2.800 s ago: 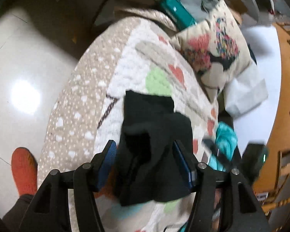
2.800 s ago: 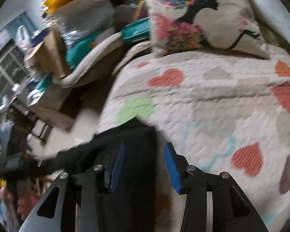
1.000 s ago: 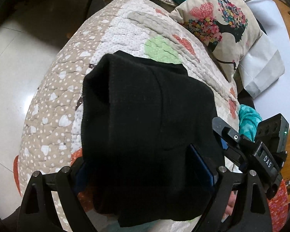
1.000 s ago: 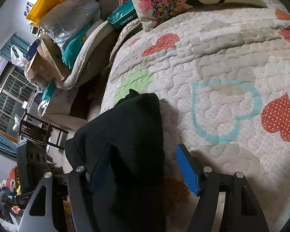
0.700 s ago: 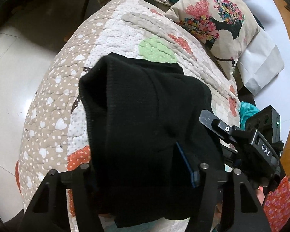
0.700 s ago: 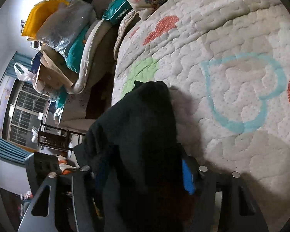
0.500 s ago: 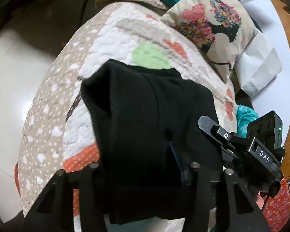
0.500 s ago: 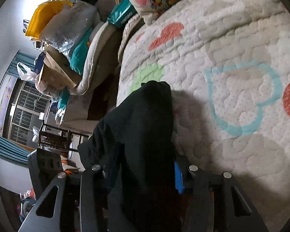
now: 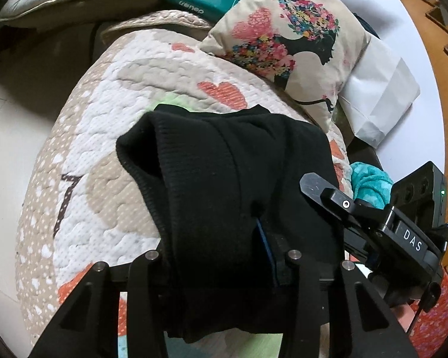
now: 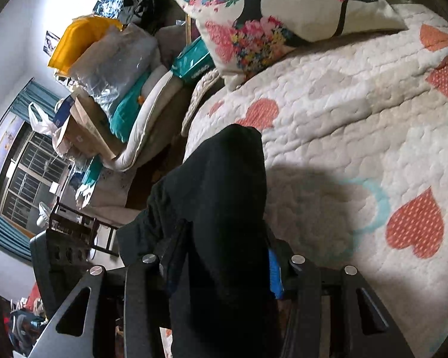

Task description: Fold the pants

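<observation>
1. The black pants lie bunched on the heart-patterned quilt of the bed, draped over both tools.
2. The left hand-held gripper is closed on the pants' near edge.
3. The right hand-held gripper likewise pinches the pants.
4. A floral pillow sits beyond.

A heart-print quilt covers the bed, a floral pillow at top. Upper left: white wall, teal curtain, barred window. Pale floor at left.
</observation>
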Tool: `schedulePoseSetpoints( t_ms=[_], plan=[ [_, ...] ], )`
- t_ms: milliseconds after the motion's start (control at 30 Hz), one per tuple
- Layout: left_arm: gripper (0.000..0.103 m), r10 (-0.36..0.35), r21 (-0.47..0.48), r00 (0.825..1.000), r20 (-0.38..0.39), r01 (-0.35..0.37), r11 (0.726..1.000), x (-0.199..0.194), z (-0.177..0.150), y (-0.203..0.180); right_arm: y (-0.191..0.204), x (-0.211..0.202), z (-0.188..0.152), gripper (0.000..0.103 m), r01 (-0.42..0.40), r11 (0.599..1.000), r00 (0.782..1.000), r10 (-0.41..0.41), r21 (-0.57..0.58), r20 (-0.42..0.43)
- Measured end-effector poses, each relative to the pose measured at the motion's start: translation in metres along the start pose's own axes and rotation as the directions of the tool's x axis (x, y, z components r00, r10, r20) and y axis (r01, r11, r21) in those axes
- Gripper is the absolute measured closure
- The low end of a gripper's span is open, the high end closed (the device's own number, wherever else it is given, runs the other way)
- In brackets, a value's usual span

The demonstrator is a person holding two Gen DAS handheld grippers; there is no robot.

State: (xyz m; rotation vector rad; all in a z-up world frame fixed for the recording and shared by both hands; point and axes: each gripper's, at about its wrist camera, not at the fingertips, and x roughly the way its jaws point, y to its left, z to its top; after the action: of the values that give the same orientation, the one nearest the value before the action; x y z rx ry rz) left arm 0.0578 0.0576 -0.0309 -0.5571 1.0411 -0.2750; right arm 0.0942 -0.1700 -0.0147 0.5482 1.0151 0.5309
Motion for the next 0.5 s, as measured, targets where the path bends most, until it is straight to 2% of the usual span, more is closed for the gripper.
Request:
schedulePoseSetpoints(
  t_ms=[167,500],
  plan=[
    [0.061,0.005,0.002,1.0,0.004,-0.005,1.0,0.007,0.01,-0.005,-0.005,-0.004,0.006,0.053,0.011,1.0,1.0,-0.011,0.008,0.018],
    [0.061,0.077,0.081,0.996,0.035,-0.079,0.994,0.02,0.018,-0.022,-0.014,-0.003,0.015,0.053,0.027,0.999,0.999,-0.027,0.03,0.025]
  ],
)
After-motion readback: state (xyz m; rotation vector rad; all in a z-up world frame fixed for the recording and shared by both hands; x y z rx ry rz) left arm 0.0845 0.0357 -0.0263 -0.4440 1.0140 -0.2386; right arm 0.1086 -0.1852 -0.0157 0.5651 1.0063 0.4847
